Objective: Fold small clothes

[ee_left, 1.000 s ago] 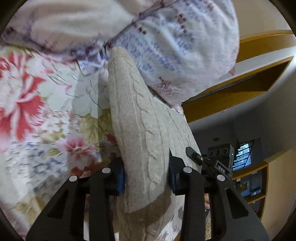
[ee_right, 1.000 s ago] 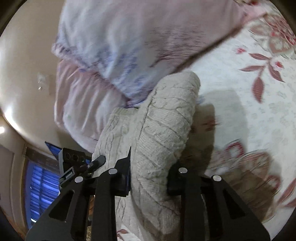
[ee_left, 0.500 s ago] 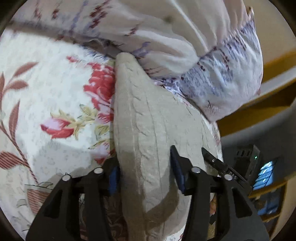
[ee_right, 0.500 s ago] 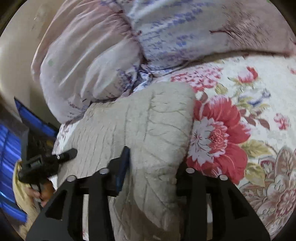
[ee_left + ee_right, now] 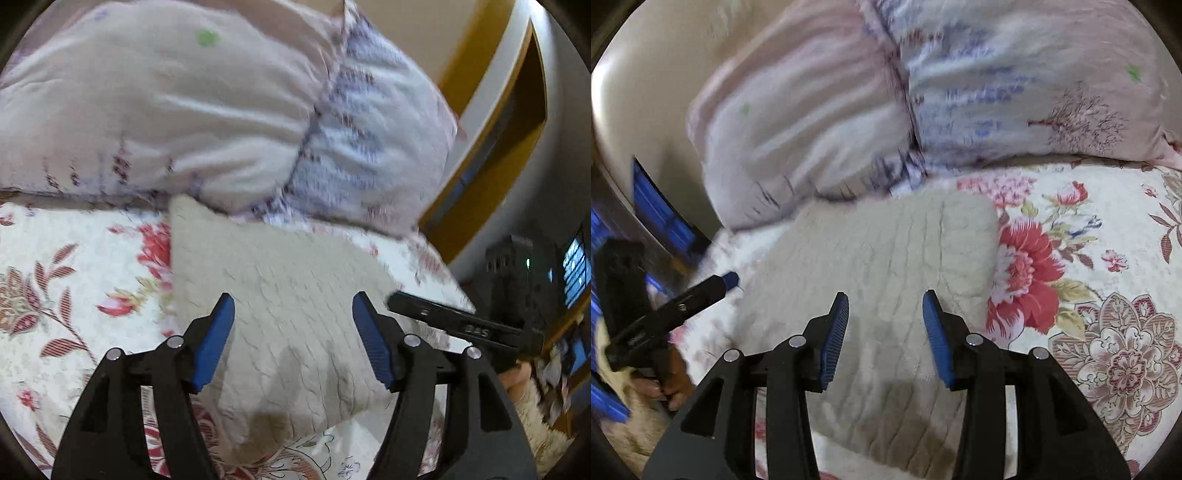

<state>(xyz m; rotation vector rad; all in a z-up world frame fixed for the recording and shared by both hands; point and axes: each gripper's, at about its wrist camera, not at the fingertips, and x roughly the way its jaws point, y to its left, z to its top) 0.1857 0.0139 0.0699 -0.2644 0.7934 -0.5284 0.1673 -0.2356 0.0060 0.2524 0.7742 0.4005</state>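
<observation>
A beige cable-knit garment (image 5: 291,306) lies folded flat on the floral bedspread (image 5: 74,295), its far edge against the pillows. It also shows in the right wrist view (image 5: 886,258). My left gripper (image 5: 293,314) is open and empty, its blue pads apart just above the garment's near part. My right gripper (image 5: 885,314) is open and empty too, above the garment. Each gripper shows from the side in the other's view: the right gripper (image 5: 458,325) at the garment's right edge, the left gripper (image 5: 683,299) at its left edge.
Two pale printed pillows (image 5: 221,110) lie along the far side of the bed, also in the right wrist view (image 5: 923,92). A yellow-trimmed shelf unit (image 5: 498,122) and dark electronics with a screen (image 5: 535,280) stand off the bed's side.
Both grippers were shut on the garment and carried it down toward the bed. Now both have opened and let go, and the garment lies flat on the bedspread.
</observation>
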